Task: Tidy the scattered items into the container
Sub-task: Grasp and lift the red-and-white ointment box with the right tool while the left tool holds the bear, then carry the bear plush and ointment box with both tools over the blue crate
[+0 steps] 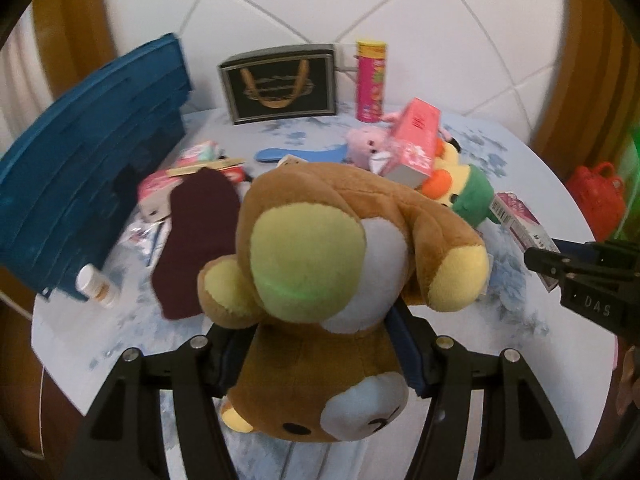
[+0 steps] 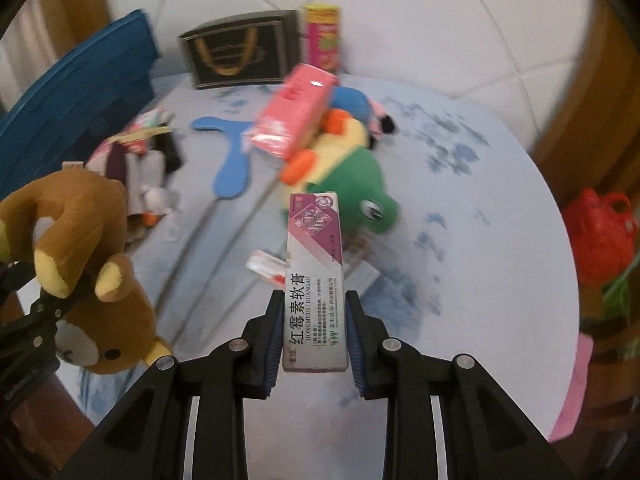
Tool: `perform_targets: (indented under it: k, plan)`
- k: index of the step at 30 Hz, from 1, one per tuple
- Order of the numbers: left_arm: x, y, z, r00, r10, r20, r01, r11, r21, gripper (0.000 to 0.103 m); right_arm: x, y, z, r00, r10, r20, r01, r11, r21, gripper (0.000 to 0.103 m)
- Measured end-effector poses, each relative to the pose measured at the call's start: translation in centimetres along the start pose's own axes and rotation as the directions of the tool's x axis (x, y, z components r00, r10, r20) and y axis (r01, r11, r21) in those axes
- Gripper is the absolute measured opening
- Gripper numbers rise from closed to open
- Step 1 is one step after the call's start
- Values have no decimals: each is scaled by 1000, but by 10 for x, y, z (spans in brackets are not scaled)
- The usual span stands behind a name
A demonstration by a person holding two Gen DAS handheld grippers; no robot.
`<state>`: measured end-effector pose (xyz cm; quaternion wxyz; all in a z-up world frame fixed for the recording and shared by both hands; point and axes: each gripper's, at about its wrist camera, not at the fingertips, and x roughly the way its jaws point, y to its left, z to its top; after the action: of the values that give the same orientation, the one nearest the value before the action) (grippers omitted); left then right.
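Observation:
My left gripper (image 1: 320, 344) is shut on a brown plush bear (image 1: 340, 248) and holds it above the table; the bear also shows at the left of the right wrist view (image 2: 84, 248). My right gripper (image 2: 314, 320) is shut on a slim purple-and-white ointment box (image 2: 316, 276), lifted above the table; it appears at the right of the left wrist view (image 1: 520, 216). The blue container (image 1: 88, 176) stands at the table's left. A pink box (image 2: 296, 112), a green-and-yellow plush (image 2: 352, 176), a blue boomerang (image 2: 228, 152) and a dark red sock (image 1: 196, 240) lie scattered.
A black-and-gold box (image 1: 280, 80) and a pink snack can (image 1: 370, 80) stand at the back by the tiled wall. A small white bottle (image 1: 96, 284) lies by the container. A red toy (image 2: 600, 236) sits off the table's right edge. Small packets (image 1: 192, 160) lie near the container.

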<state>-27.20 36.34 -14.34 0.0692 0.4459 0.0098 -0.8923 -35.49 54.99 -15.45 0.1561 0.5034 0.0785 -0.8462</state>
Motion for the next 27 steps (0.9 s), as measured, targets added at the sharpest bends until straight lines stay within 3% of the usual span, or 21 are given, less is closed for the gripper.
perform_targets:
  k: [11,20,27]
  plan:
    - [-36,75,-10,996,77,45,-72,993,-89,62,-12,94,26,997,64,33,-58,987,-150,28]
    - [-51,162,-5,991,113,71,-107,991,-80,62,-16,186,47,994,93,63,-80,980,-183,28]
    - [-49,205,7,991,108,76,-103,992,-73,62,-12,235,60,994,91,63,-78,979,-188,28]
